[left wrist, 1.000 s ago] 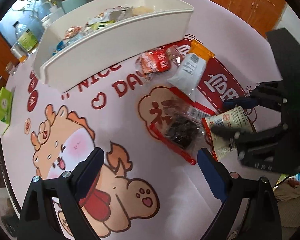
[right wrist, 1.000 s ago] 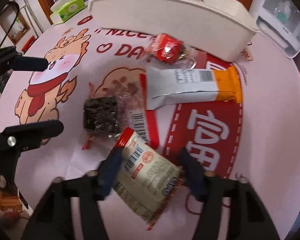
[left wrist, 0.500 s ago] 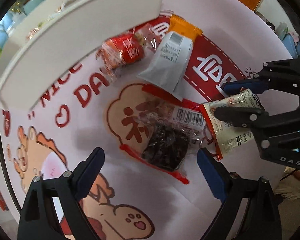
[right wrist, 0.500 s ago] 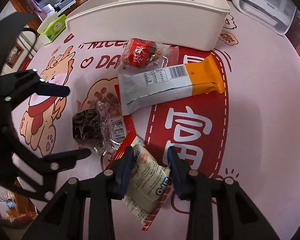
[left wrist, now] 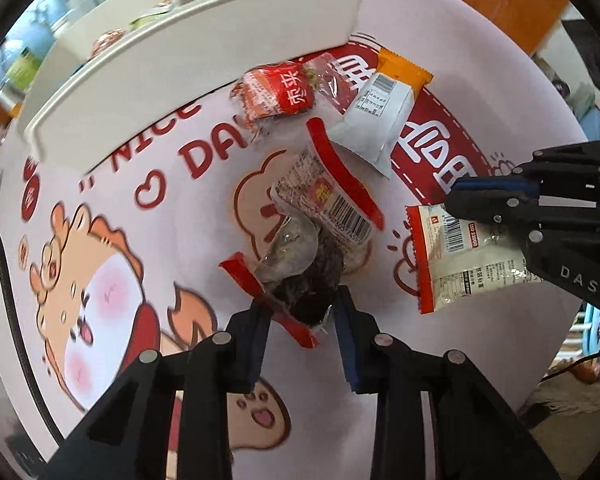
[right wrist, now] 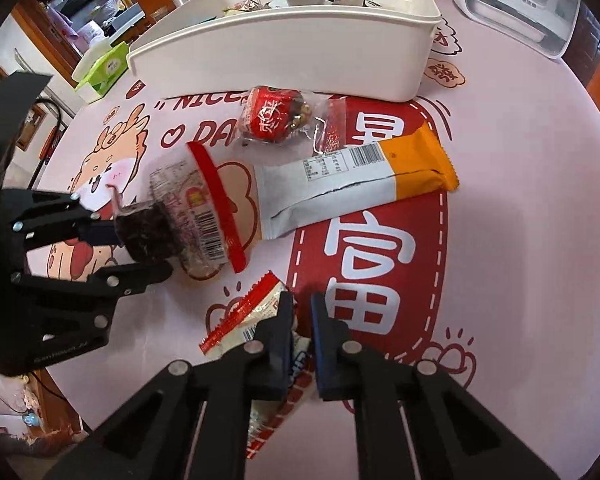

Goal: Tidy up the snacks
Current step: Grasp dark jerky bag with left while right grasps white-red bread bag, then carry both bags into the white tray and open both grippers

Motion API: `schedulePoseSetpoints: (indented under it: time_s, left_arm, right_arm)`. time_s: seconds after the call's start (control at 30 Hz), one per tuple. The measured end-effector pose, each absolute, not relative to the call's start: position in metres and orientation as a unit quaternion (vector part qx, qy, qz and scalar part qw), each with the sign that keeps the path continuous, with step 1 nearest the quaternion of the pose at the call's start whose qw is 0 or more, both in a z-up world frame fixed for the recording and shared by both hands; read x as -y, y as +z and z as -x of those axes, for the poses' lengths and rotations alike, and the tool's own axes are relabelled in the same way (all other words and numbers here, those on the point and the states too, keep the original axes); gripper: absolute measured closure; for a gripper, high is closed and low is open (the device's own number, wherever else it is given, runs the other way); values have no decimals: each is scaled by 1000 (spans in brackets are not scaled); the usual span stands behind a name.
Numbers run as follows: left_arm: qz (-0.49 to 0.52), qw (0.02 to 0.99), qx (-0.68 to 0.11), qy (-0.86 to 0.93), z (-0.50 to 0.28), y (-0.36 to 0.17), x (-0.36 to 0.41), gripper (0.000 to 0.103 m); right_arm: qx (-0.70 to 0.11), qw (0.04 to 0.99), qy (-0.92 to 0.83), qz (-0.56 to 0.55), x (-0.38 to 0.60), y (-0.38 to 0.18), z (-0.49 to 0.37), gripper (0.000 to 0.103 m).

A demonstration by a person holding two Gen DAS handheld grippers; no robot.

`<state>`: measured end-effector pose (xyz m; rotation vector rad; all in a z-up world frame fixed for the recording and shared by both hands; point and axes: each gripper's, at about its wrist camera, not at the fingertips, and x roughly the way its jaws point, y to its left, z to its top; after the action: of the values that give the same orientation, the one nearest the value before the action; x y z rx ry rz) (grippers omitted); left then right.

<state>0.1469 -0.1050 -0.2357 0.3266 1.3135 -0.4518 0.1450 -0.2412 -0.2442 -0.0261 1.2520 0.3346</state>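
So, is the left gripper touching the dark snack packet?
Touching. In the left wrist view the left gripper pinches the dark snack packet; both pads press it.

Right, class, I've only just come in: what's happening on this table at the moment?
A person is tidying snacks with a pair of tongs in each hand. The left tongs have just closed on a clear packet with a dark snack. The right tongs have just closed on a pale packet with red edges. Both packets are tilted up off the tablecloth. A grey-and-orange bar and a small red pack lie loose by the white bin, which already holds some snacks.
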Motion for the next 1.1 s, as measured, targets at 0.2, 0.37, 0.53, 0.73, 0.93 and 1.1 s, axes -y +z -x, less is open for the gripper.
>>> schedulePoseSetpoints:
  time_s: [0.2,0.37,0.53,0.73,0.93,1.1]
  left_arm:
    - [-117,775,-590,-191,-129,-208,95,73]
    - [-104,800,-563,-179,-126,-167,86,73]
    - [-97,833,-522,-157,-151,-111,74,73]
    - [-91,875,-457,-128,-194,-33,57,73]
    - [-92,904,-407,-95,-244,34,47,73]
    - [-85,913,-391,-80,-288,58,41,73]
  right_arm:
    - [-576,800,167,-13,243,-225,-140,96]
    - [-548,818,175,-14,241,-185,-140,96]
    - [-497,847,190,10,237,-129,-152,96]
    - [-417,888,186,52,222,-56,-188,96]
    - [-342,923,160,76,212,19,-235,96]
    - [-309,940,131,64,205,59,-278,95]
